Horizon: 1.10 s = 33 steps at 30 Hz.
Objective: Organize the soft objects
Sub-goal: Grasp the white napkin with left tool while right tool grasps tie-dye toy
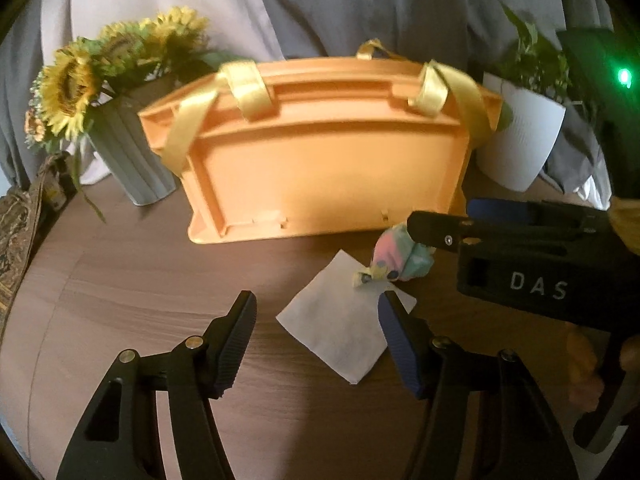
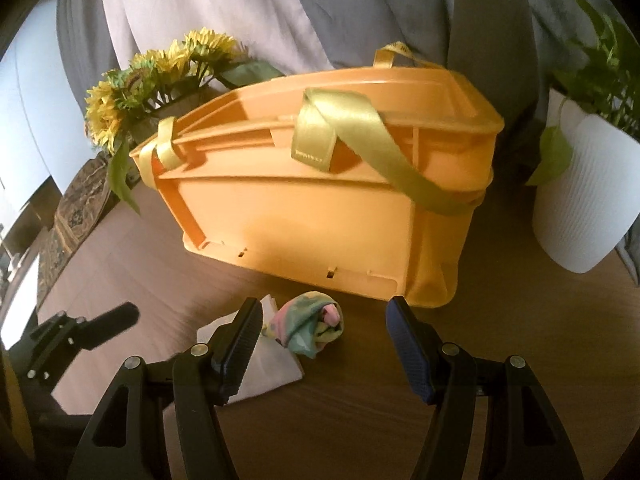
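Orange rigid plastic crate (image 1: 320, 168) stands on the brown wood-grain tabletop (image 1: 140, 280), one long ribbed wall facing both cameras; shiny yellow satin ribbon (image 1: 248, 88) is draped in loops over its top rim. Just in front of that wall lies a small crumpled cloth in pastel pink, green and yellow (image 1: 394, 258), its near end resting on a flat white square of paper or tissue (image 1: 348, 328). Left gripper (image 1: 316, 344): jaws spread wide, nothing between them, black left finger over bare table, blue-padded right finger (image 1: 396, 340) over the white square's right edge; whether it touches the sheet cannot be told. Right gripper (image 2: 320, 340): jaws likewise wide, empty, pointing at the crate; pastel cloth sits in the gap ahead of the tips, nearer the black left finger, touching neither finger so far as visible. Left wrist view shows the right gripper's body coming in from the right, its fingertip directly above the cloth. Behind the crate: yellow artificial sunflowers (image 1: 80, 80) in a grey ribbed vase (image 1: 132, 160) at left, leafy green plant in a white ribbed pot (image 1: 520, 136) at right, grey and pale drapes beyond.
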Available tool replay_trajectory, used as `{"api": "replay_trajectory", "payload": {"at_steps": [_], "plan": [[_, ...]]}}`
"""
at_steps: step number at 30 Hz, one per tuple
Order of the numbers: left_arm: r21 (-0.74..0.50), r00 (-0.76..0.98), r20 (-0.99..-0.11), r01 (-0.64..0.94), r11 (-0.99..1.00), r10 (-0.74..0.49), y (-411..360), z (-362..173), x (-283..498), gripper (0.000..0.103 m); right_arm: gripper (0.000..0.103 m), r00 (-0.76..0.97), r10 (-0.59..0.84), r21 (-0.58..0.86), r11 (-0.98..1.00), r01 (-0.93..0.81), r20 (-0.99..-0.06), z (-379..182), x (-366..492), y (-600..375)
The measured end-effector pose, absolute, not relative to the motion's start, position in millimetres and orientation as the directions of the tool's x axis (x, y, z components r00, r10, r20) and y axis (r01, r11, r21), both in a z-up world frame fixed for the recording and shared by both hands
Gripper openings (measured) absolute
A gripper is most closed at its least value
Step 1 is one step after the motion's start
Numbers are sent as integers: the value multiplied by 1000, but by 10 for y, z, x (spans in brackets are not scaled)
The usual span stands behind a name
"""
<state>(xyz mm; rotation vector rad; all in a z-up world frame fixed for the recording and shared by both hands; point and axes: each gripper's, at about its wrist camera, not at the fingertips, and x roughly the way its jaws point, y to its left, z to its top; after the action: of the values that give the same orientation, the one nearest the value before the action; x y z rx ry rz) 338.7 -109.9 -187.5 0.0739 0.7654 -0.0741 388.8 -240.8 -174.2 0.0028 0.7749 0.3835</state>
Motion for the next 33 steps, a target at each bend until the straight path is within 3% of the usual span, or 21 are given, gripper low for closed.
{"api": "replay_trajectory", "payload": {"at_steps": [14, 23, 28, 33], "plan": [[31, 668, -742, 109, 994, -51, -1102, -2129, 3575, 59, 64, 598, 356, 134, 914, -383, -719, -2026, 4108, -2227], [32, 644, -764, 109, 994, -46, -1165, -2238, 3659, 47, 47, 576, 374, 166, 910, -381, -727, -2125, 4174, -2201], [35, 647, -762, 109, 993, -44, -1192, -2252, 3665, 45, 45, 578, 377, 177, 911, -372, -724, -2143, 4192, -2188], [33, 652, -756, 138, 990, -66, -1249, -2261, 3637, 27, 42, 580, 377, 183, 912, -366, -722, -2149, 4173, -2181]]}}
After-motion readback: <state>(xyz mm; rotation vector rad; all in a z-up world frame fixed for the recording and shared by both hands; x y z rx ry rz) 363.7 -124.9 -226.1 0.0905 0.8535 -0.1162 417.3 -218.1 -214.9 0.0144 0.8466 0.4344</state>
